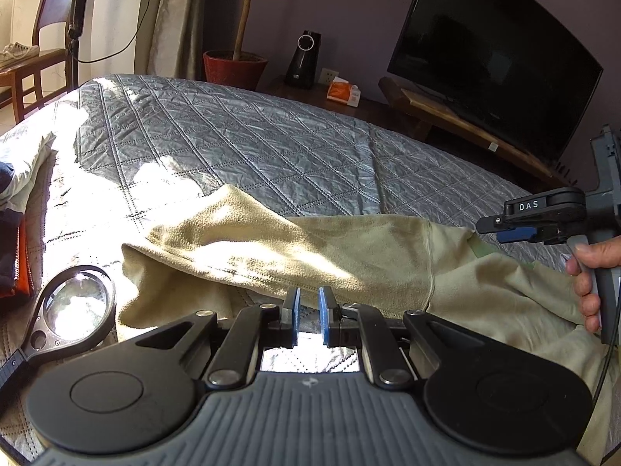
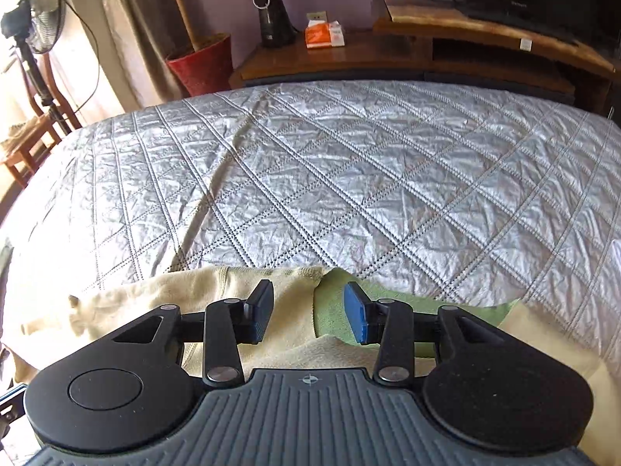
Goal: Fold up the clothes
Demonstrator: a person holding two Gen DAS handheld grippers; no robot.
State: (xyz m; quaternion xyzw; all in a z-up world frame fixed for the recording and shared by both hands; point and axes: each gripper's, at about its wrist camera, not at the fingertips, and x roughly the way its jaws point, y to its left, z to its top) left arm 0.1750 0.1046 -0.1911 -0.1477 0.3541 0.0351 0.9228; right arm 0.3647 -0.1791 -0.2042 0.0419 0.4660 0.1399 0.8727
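Lying rumpled on the quilted silvery bed [image 2: 349,178], soft fleecy garment [image 1: 349,256], near edge hidden; left tool [image 1: 309,312] nearly clenched, empty; right tool [image 2: 310,310] released.

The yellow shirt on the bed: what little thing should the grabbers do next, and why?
Probably lower the right gripper and pinch the green collar. Its jaws stand open just above the shirt, holding nothing. The left gripper has a narrow gap and is empty too, at the shirt's near edge. The shirt lies rumpled on the quilt, so it needs gripping before folding.
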